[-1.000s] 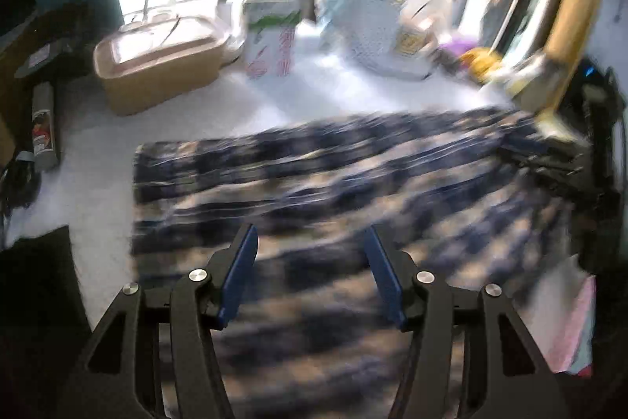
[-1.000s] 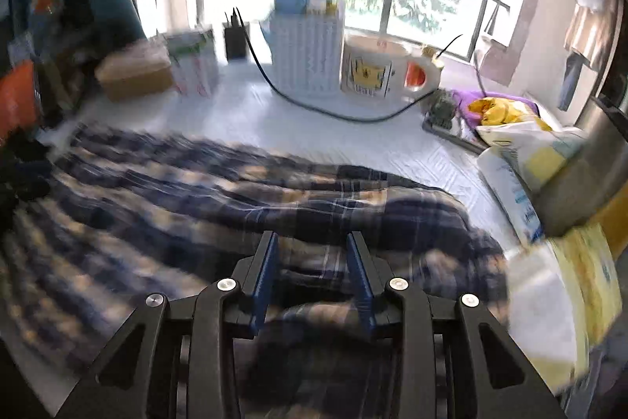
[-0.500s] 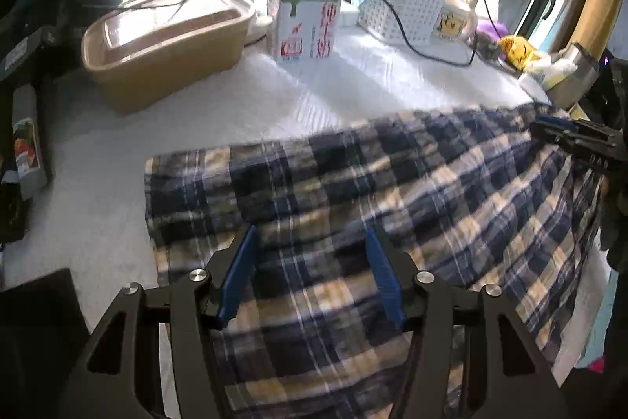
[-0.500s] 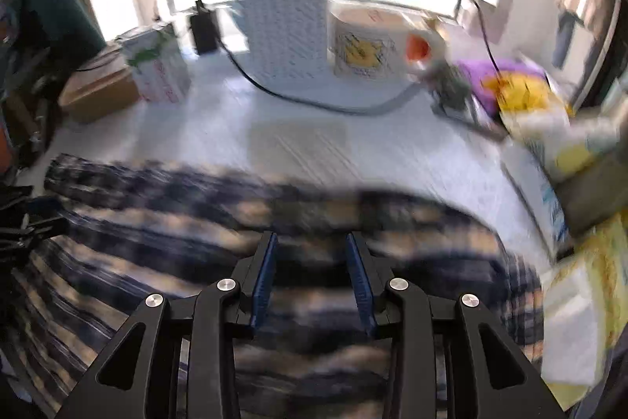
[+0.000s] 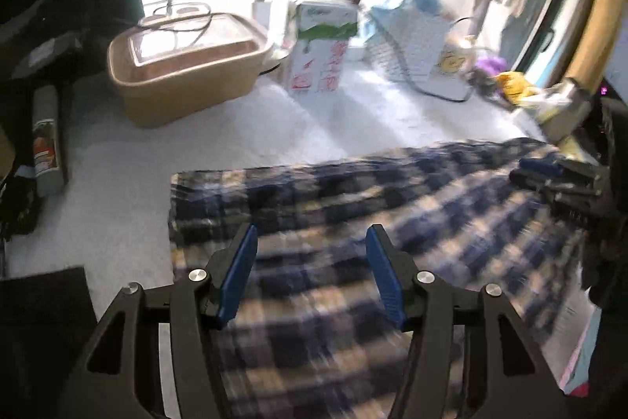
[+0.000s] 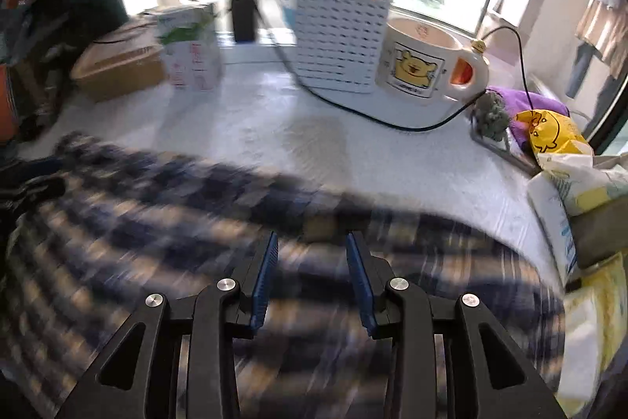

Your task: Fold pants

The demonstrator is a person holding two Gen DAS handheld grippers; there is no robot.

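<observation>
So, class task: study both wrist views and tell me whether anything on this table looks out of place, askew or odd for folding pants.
A black cable trails loose across the white tabletop, past the white basket and bear mug, close to the far edge of the plaid pants. The clutter crowds the table's far side. Nothing looks spilled or damaged.

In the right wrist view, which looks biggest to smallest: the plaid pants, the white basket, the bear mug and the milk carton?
1. Plaid pants, by far the largest, though nearest the camera.
2. White basket.
3. Bear mug and milk carton look about alike; the mug is wider, the carton blurred, so I won't rank them.
</observation>
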